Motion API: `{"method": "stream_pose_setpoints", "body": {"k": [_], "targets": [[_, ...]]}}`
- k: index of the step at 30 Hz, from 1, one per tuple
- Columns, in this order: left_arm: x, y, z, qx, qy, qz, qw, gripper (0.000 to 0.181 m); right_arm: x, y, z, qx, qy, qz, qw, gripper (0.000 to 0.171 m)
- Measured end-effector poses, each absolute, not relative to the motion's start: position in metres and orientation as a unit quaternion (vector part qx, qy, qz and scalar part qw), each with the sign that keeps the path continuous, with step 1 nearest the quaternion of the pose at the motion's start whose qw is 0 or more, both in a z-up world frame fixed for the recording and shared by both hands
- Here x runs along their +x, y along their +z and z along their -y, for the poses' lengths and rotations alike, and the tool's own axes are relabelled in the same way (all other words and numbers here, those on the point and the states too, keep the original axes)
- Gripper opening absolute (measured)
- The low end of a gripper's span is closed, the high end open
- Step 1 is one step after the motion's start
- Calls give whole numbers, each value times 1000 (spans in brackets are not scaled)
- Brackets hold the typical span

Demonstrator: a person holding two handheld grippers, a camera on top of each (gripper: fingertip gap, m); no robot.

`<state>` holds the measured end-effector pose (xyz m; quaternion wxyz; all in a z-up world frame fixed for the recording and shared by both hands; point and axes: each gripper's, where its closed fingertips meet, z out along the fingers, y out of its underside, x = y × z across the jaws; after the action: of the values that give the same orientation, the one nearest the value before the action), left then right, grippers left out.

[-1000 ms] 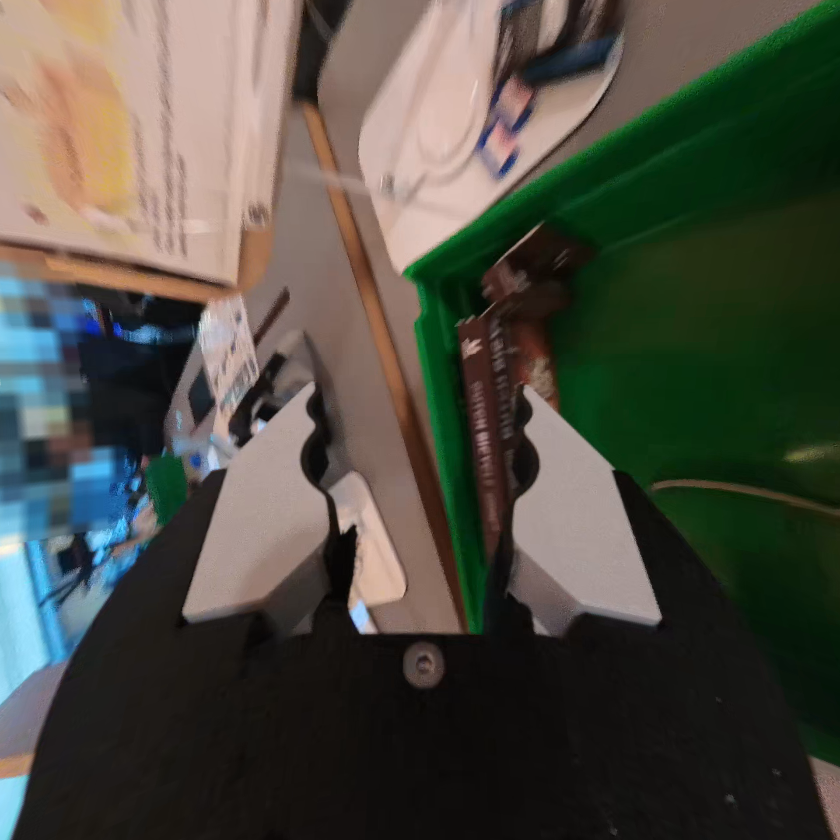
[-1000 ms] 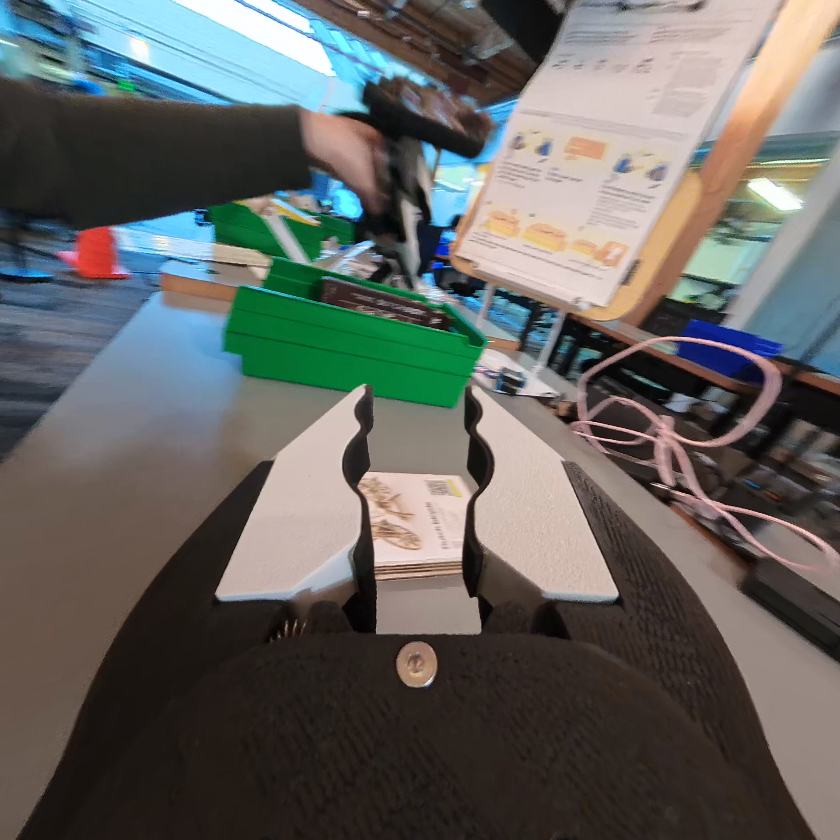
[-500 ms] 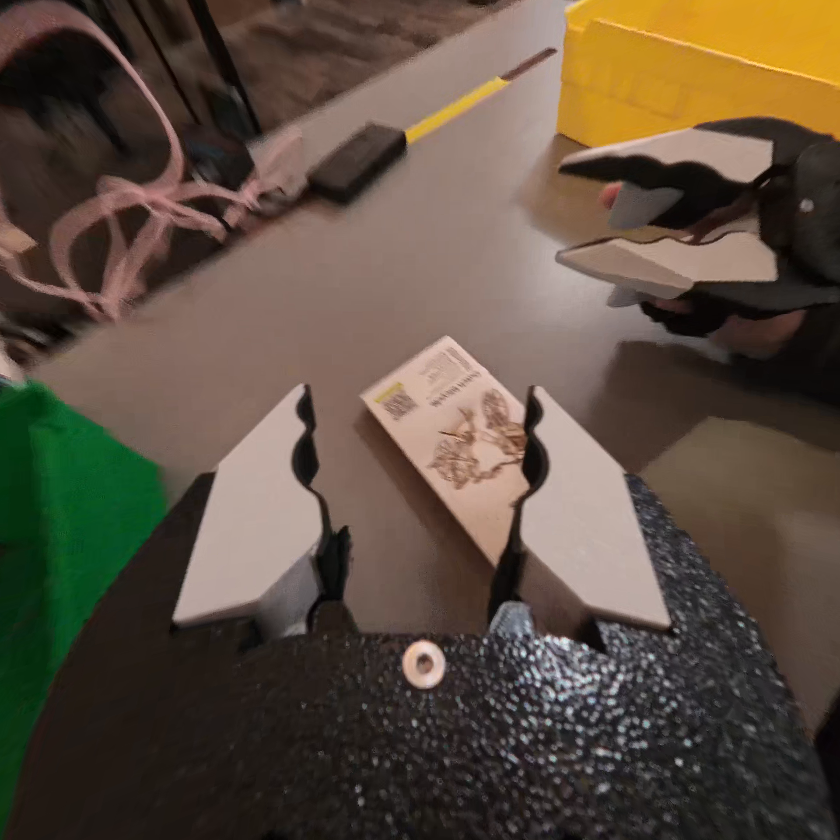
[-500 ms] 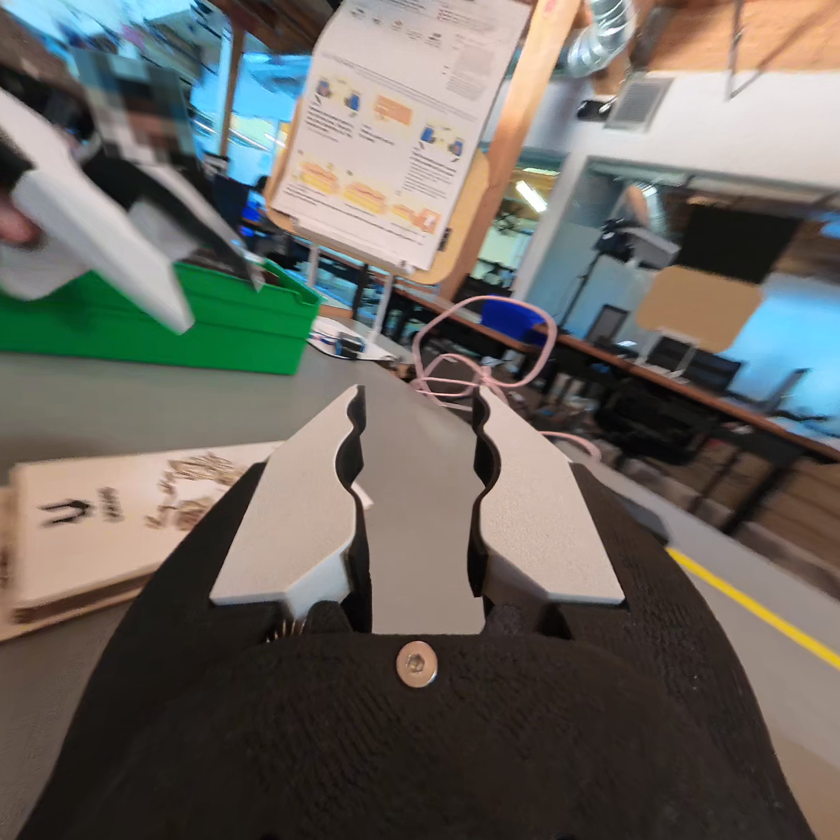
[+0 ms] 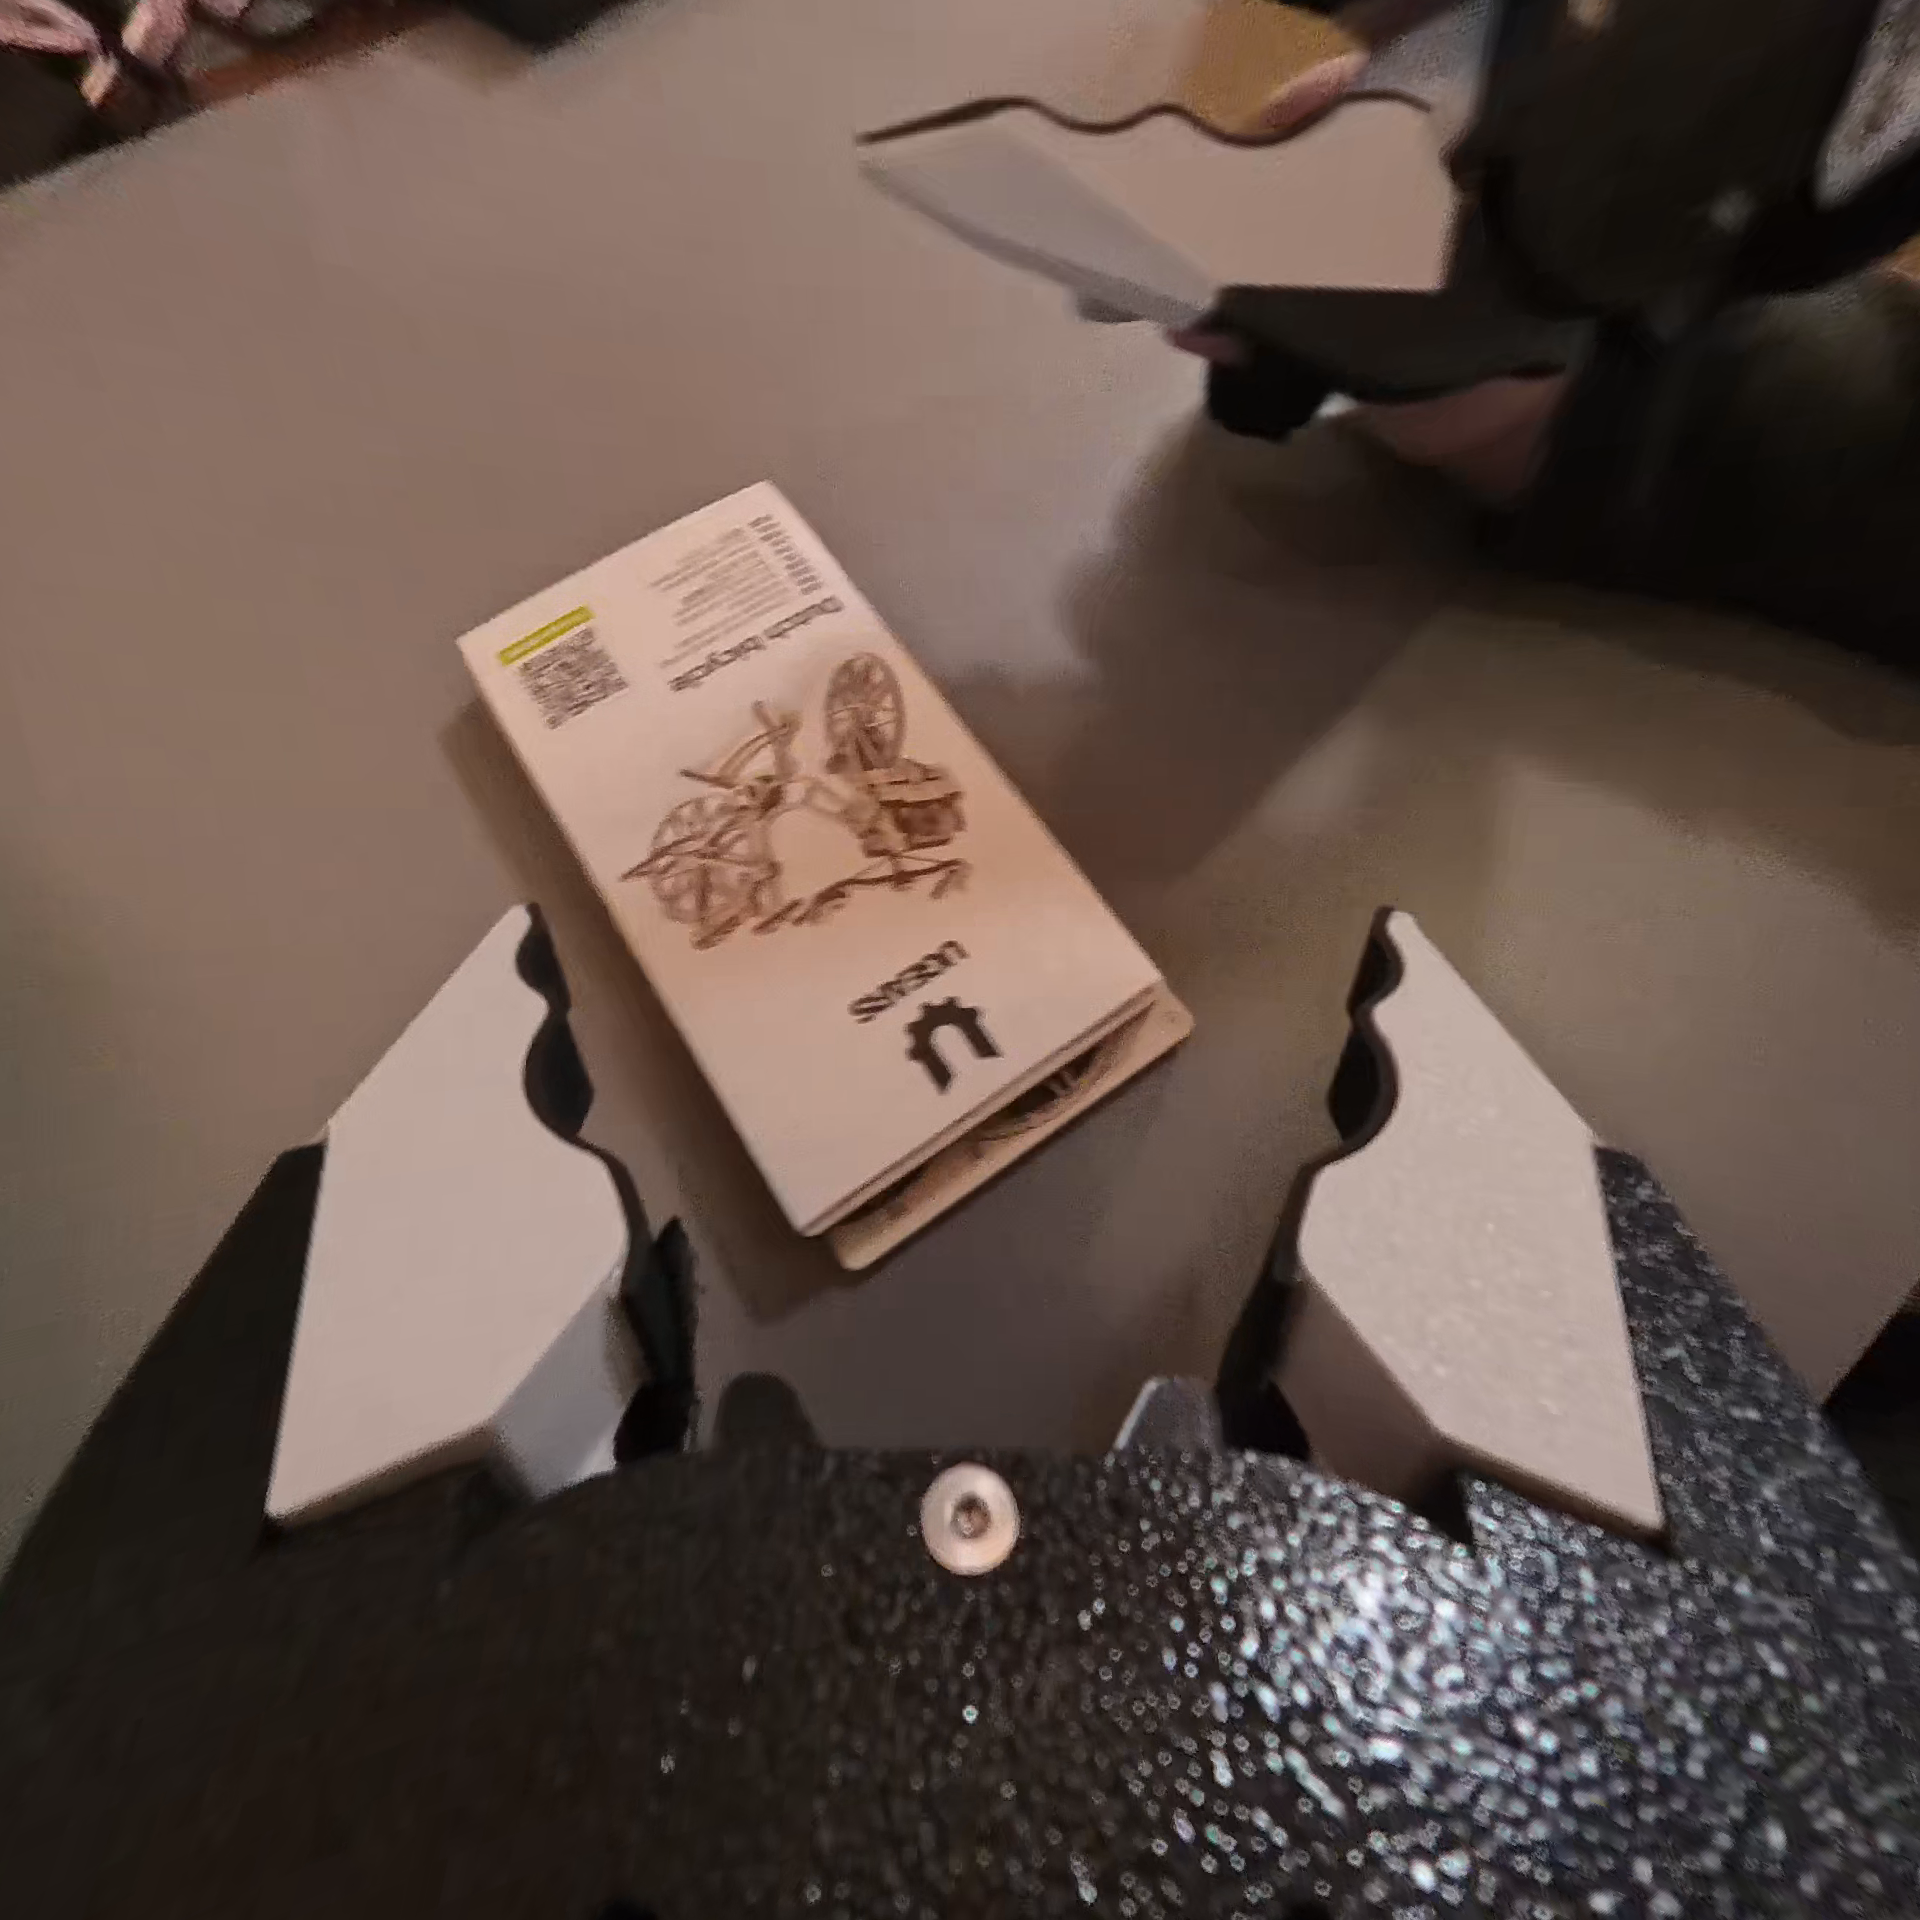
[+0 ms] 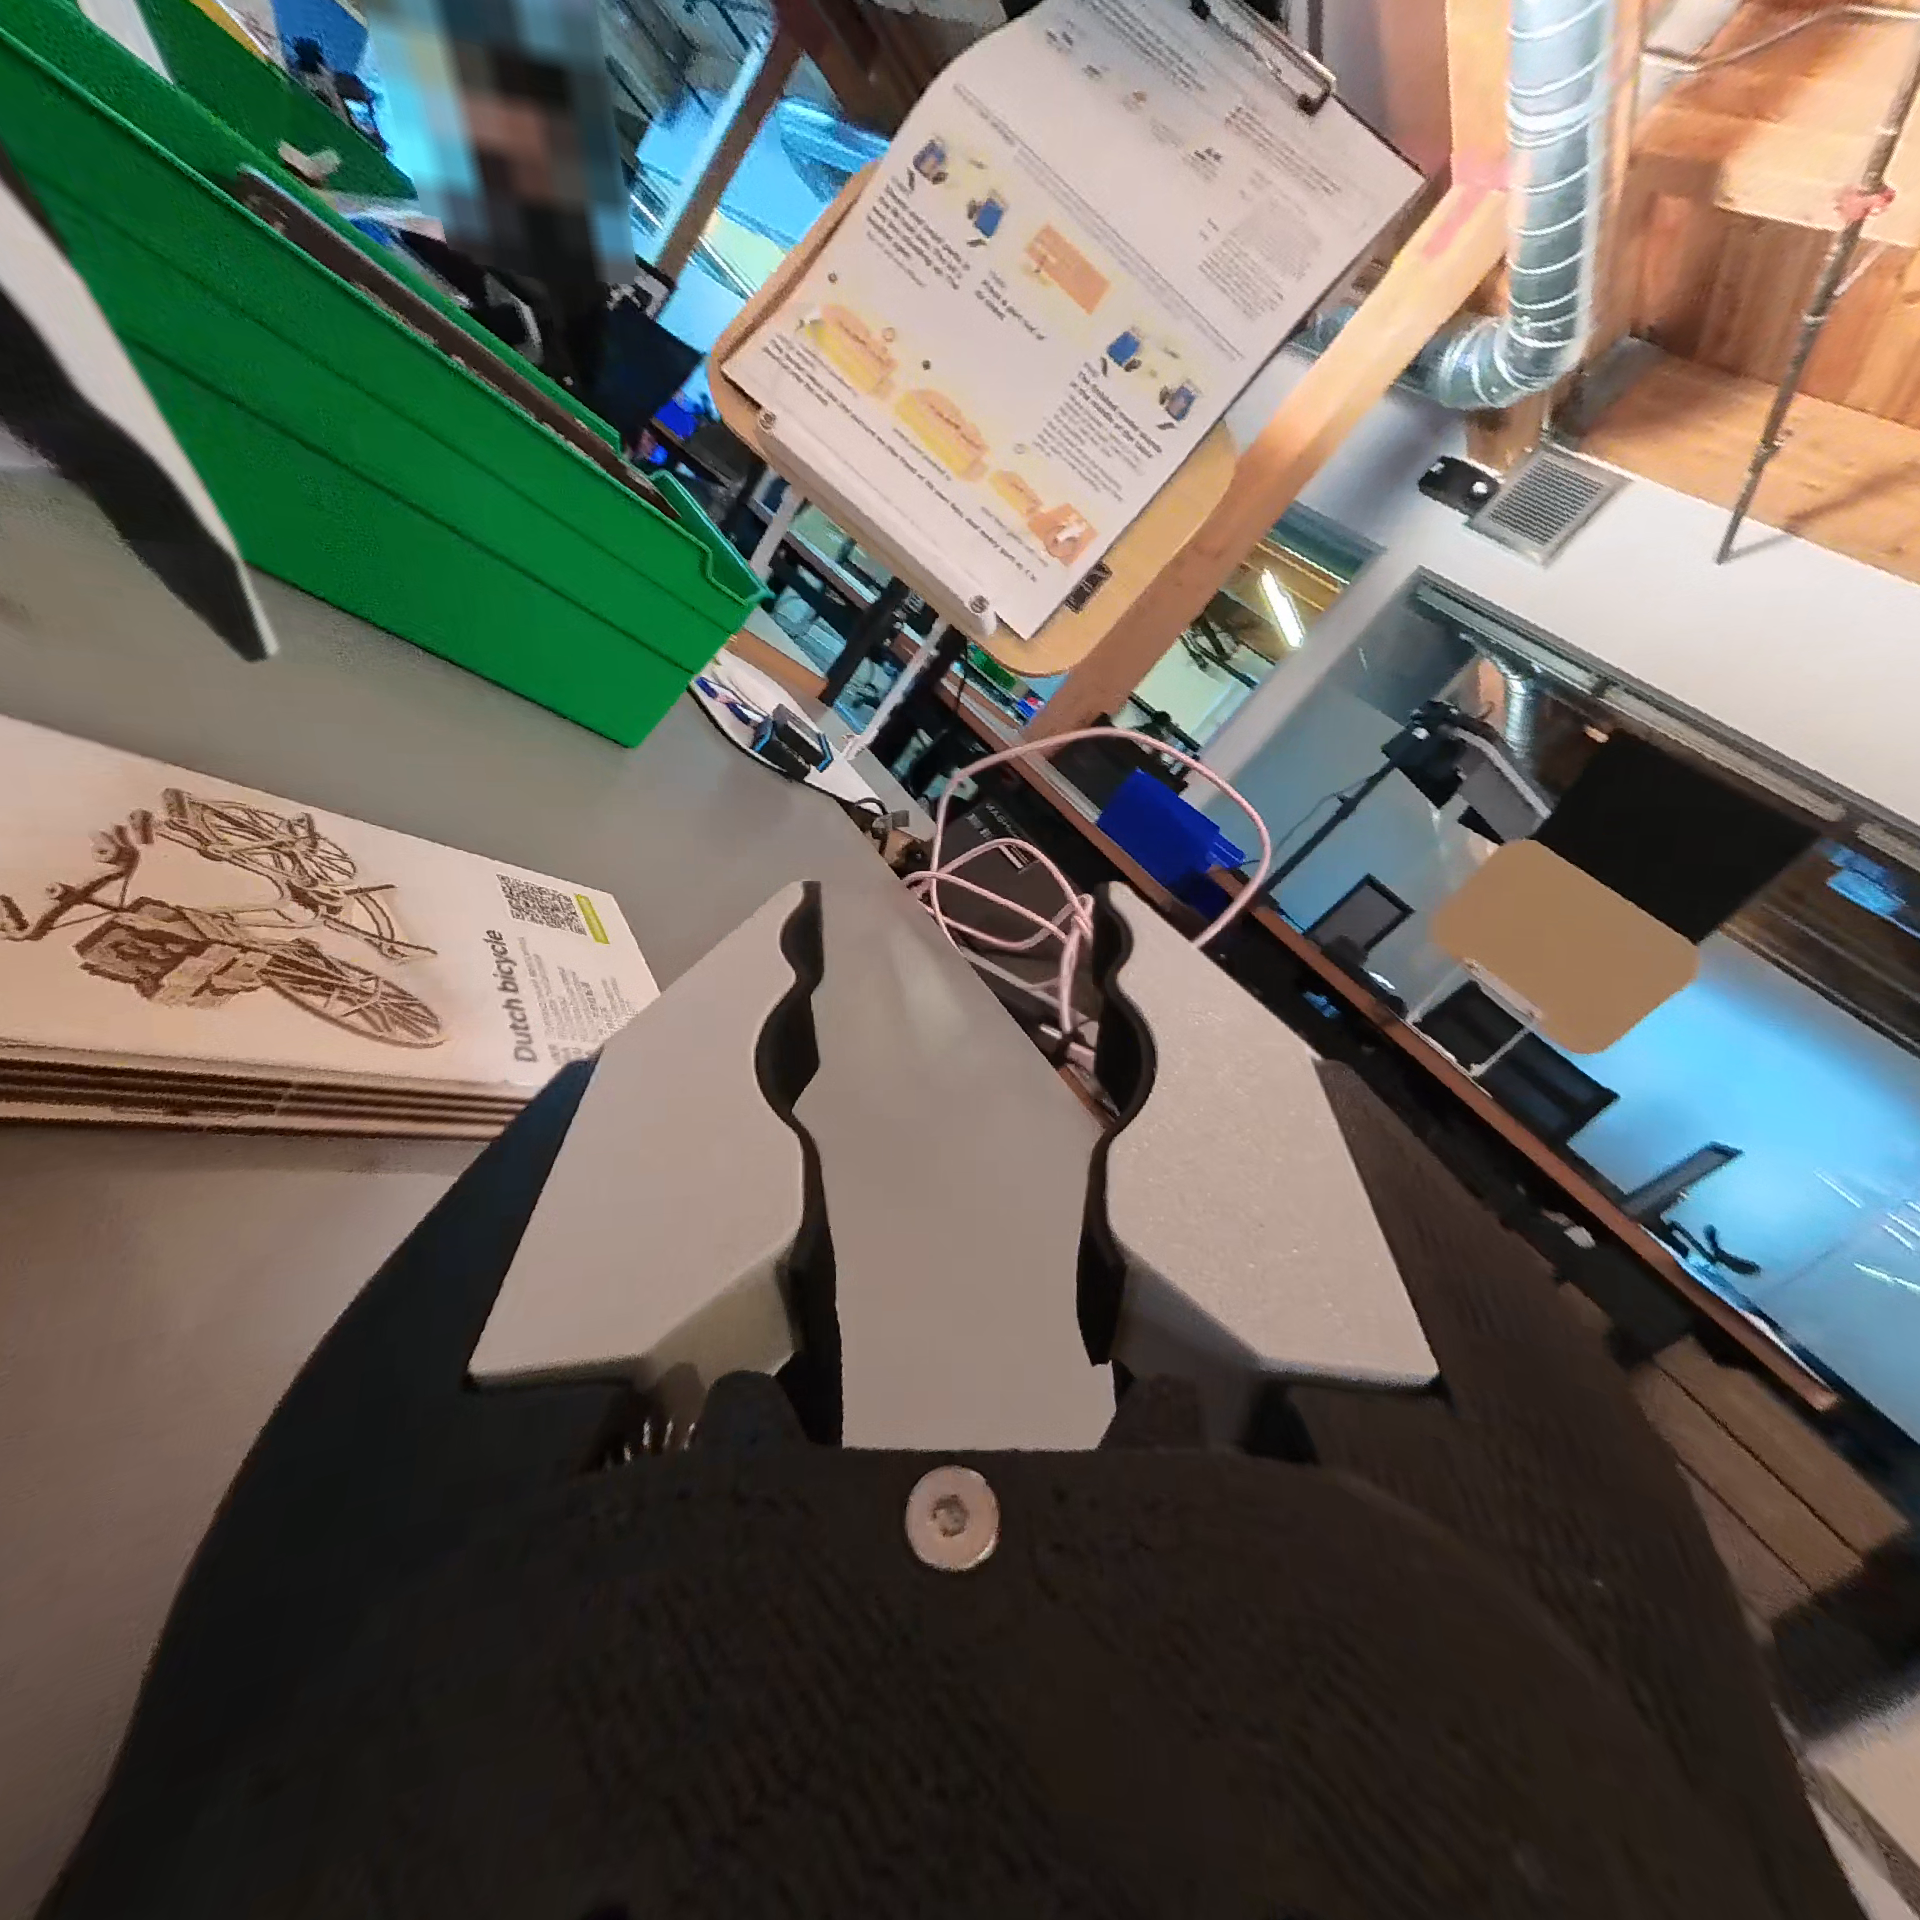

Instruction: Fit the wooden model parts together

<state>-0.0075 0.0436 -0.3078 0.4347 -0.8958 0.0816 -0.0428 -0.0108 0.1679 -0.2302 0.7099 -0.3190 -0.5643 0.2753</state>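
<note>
A flat stack of thin wooden model sheets with a printed booklet on top [image 5: 821,862] lies on the grey table [image 5: 312,416]. My left gripper [image 5: 961,925] is wide open and empty, hovering just above the stack's near end. My right gripper [image 6: 956,914] is open and empty, low over the table, to the right of the stack [image 6: 260,966]. In the left wrist view the right gripper [image 5: 1143,187] shows at top right, apart from the stack. One finger of the left gripper [image 6: 114,447] shows at the left edge of the right wrist view.
A green bin [image 6: 395,416] stands at the table's far side. Behind it is a clipboard with an instruction sheet [image 6: 1070,312]. Pink cable [image 6: 1039,883] and small devices lie near the table's far edge. A hand and dark sleeve [image 5: 1714,436] hold the right gripper. My left tips are roughly 5 centimeters from the stack [image 6: 260,966]. It is also in sight in the left wrist view [image 5: 873,767].
My left gripper swung away from the green bin to over the stack, came closer and opened wider. My right gripper moved from facing the stack to its right side and tilted.
</note>
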Motion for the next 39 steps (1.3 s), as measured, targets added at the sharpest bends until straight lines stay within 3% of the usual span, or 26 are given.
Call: {"method": "stream_pose_setpoints", "body": {"k": [9, 24, 31, 39], "targets": [[-11, -320, -67, -880, 3, -10, 474, 143, -6, -225, -168, -333, 333, 548, 691, 51], [-71, -336, -32, -921, 97, -17, 378, 132, -5, -224, -177, -362, 344, 528, 686, 51], [-81, -324, -39, -907, -70, -53, 411, 135, -9, -228, -172, -357, 348, 540, 678, 51], [-81, -348, -46, -952, -57, -73, 292, 131, -11, -232, -172, -363, 357, 547, 664, 51]]}}
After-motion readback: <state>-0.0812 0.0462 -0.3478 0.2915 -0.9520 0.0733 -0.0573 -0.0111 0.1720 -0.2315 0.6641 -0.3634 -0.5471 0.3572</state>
